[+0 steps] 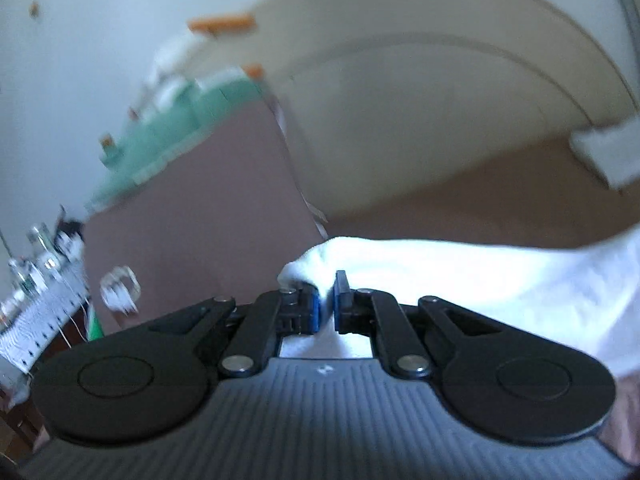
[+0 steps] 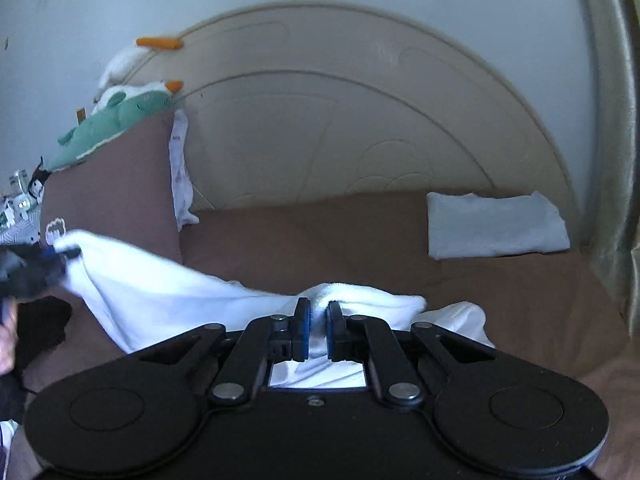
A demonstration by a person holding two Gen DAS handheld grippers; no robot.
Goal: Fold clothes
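Note:
A white garment (image 2: 168,292) hangs stretched above the brown bed (image 2: 320,232) between both grippers. My right gripper (image 2: 318,312) is shut on a bunched edge of the white cloth, which pokes up between its blue pads. My left gripper (image 1: 327,296) is shut on another edge of the same white garment (image 1: 480,280); the cloth runs off to the right in the left wrist view. In the right wrist view the left gripper (image 2: 60,256) shows at the far left, blurred, pinching the garment's corner.
A folded grey-white cloth (image 2: 496,226) lies at the bed's back right, near the curved cream headboard (image 2: 360,120). A brown pillow (image 2: 112,184) with green and white plush toys (image 2: 116,120) stands at the left. A dark garment (image 2: 40,328) lies at the lower left.

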